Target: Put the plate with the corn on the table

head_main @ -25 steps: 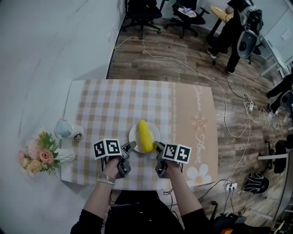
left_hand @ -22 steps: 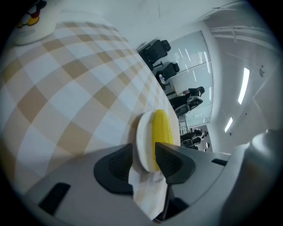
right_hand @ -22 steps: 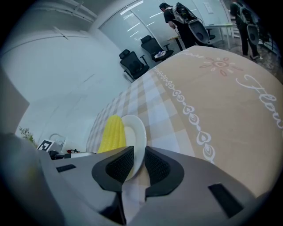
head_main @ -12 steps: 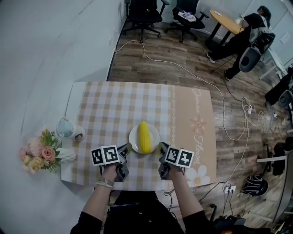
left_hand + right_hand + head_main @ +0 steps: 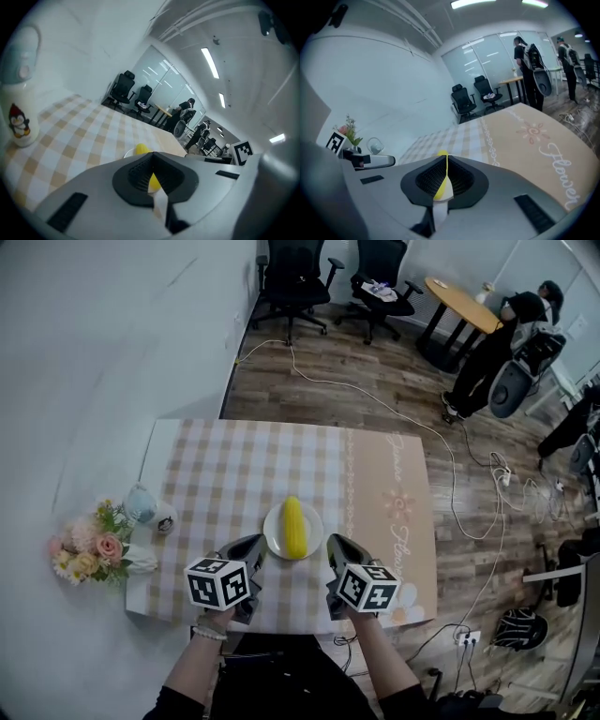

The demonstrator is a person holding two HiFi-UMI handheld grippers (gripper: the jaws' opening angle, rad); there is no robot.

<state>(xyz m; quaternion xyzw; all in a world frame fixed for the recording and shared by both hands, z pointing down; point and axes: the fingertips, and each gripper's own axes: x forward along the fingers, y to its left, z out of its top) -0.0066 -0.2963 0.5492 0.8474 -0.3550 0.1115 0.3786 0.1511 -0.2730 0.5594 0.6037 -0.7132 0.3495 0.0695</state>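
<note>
Yellow corn cob (image 5: 292, 526): lies lengthwise on the plate, one end pointing to the far side of the tabletop.
Plate (image 5: 274, 538): white and round, flat on the tabletop near its front edge, between the two grippers and touching neither.
Tabletop (image 5: 216, 474): covered by a beige-and-white checked cloth, with a plain tan strip carrying script and a flower print on the right.
Left gripper (image 5: 257, 542) (image 5: 151, 157): jaws pressed together with nothing held. It sits just beside the plate's left rim, and its own view shows the corn beyond its tips.
Right gripper (image 5: 332, 542) (image 5: 444, 159): jaws likewise closed and empty, just beside the plate's right rim and aimed along the tabletop.
White cup with a penguin print (image 5: 161, 517) (image 5: 18, 126): stands at the left edge of the tabletop, with a pale blue top.
Flower bunch (image 5: 89, 554): pink and cream, at the front left corner.
Background: black office chairs (image 5: 291, 268) and a person (image 5: 511, 334) by a round table.
</note>
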